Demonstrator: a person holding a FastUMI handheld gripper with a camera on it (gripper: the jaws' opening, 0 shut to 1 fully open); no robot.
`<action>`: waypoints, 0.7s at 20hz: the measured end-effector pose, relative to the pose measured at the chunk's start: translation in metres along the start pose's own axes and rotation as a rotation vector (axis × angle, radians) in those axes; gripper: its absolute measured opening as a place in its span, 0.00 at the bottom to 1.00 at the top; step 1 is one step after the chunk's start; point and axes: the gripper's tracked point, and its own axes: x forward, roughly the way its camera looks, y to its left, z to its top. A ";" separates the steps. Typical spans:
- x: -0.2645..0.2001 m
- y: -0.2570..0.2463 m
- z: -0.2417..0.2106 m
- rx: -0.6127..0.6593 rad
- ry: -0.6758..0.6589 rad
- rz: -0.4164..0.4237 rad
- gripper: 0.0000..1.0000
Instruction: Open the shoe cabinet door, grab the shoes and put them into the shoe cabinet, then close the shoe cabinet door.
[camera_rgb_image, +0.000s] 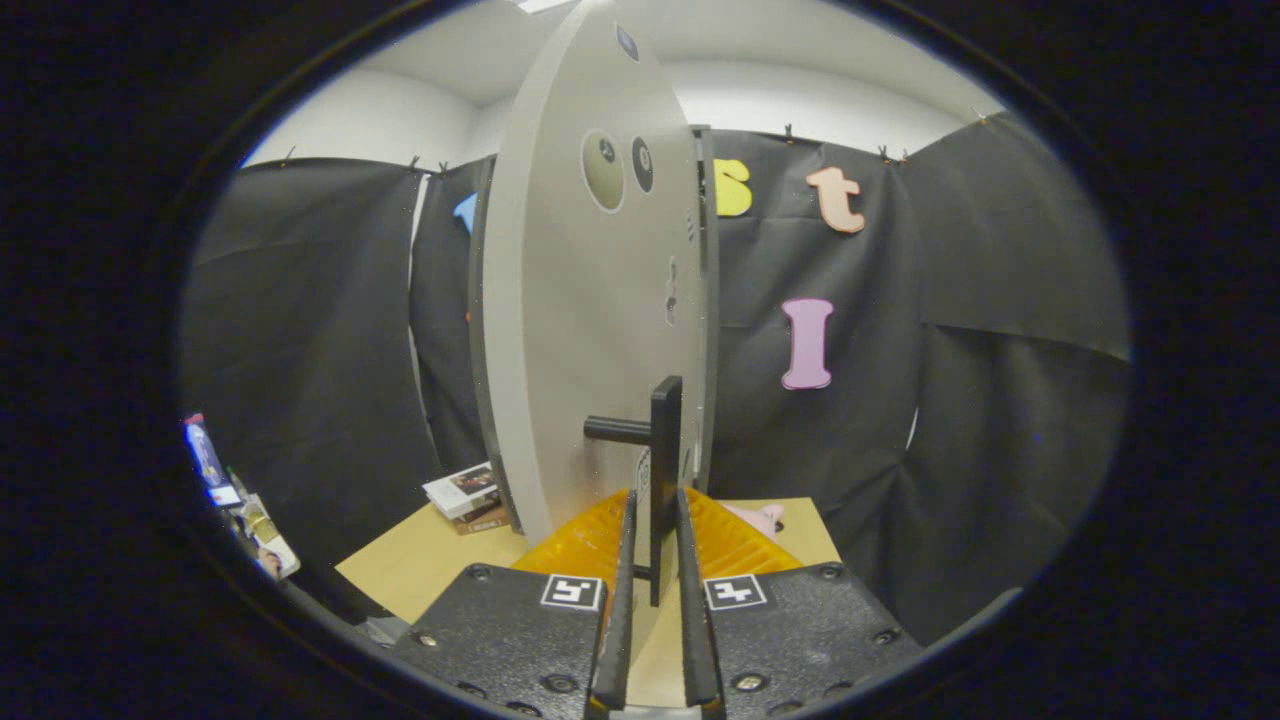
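**Gripper on the handle, door swung edge-on**

Here we are at the shoe cabinet door (590, 330), and it stands swung out, seen nearly edge-on, its pale inner face with the round hinge cups showing toward the left of the fingers. The black handle (664, 440) sits right between the two fingers of the gripper (655, 560), its bar running down into the gap and a short black stub sticking out to the left. The fingers are drawn in close on either side of that bar, and it looks like a hold on it, though whether both pads truly press on it I cannot tell from here.

Which step is this? My read is a door move, opening or closing; which of the two cannot be settled from this view. The shoes are hard to place: something pink (758, 517) peeks out on the wooden worktop (430, 565) just beyond the right finger, and that may be one of them. A stack of books (467, 497) lies on the worktop to the left of the door.

Next move, as I judge it: keep the hold on the handle and follow the door's arc around its hinges, not pull straight, or the bar could slip out of the fingers.
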 end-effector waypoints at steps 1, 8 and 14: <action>-0.004 -0.010 0.000 0.006 -0.005 -0.034 0.23; -0.040 -0.055 -0.001 0.067 -0.012 -0.124 0.19; -0.072 -0.005 -0.006 -0.035 -0.028 -0.095 0.20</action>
